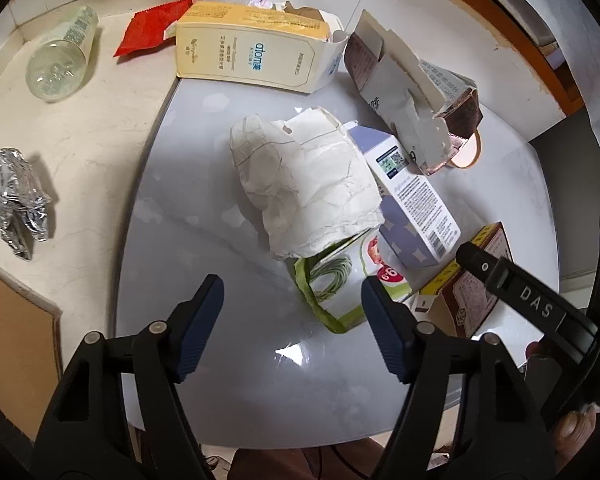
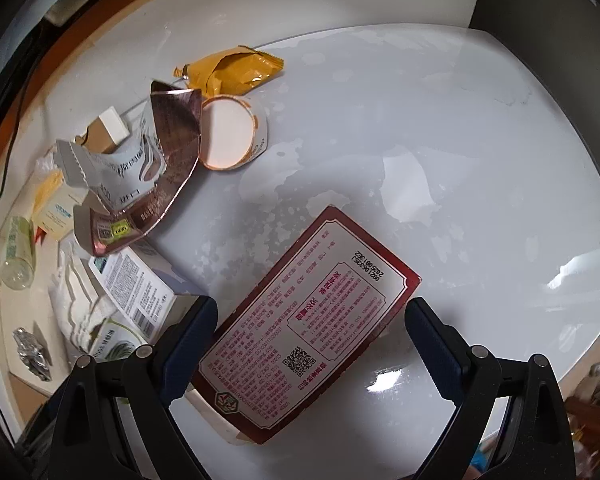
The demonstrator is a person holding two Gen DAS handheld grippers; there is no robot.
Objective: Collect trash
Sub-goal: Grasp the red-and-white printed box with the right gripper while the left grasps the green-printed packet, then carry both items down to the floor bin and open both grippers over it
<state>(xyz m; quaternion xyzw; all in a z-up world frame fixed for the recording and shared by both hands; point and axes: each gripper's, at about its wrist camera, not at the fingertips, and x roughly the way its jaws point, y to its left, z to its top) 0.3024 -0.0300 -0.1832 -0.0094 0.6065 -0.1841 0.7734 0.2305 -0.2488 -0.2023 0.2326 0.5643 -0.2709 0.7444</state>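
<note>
Here, trash litters a glossy white table [image 2: 440, 128]: a red-bordered box [image 2: 308, 320] lies flat near the front edge, straddled by the right gripper [image 2: 312, 344], w/ a crumpled paper wad [image 1: 304, 184], a purple-and-white carton [image 1: 412, 204] and a green-trimmed pack [image 1: 336, 284] heaped just to its 9 o'clock. Farther out, at 10–11 o'clock in the right wrist view, sit a torn brown carton [image 2: 156, 160], a paper cup [image 2: 232, 136] on its side and a yellow wrapper [image 2: 232, 68]. Off the table at the left view's 9–12 o'clock: a foil ball [image 1: 16, 204], a clear bottle [image 1: 62, 60], a red wrapper [image 1: 152, 28] and a yellow box [image 1: 252, 48].

Risks, as a judgement: the box lies flat and skewed across the jaws, so pads may skid off its face or shove it off the near edge; the slick top won't help. The left could snag the pack's loose flap and drag the pile.

Right gripper: jaws spread wide, box between them, pads apparently not pressing; nothing held. Left gripper [image 1: 292, 320]: partly open, empty, its right finger [image 1: 380, 320] over or at the green pack's edge; contact can't be told.
</note>
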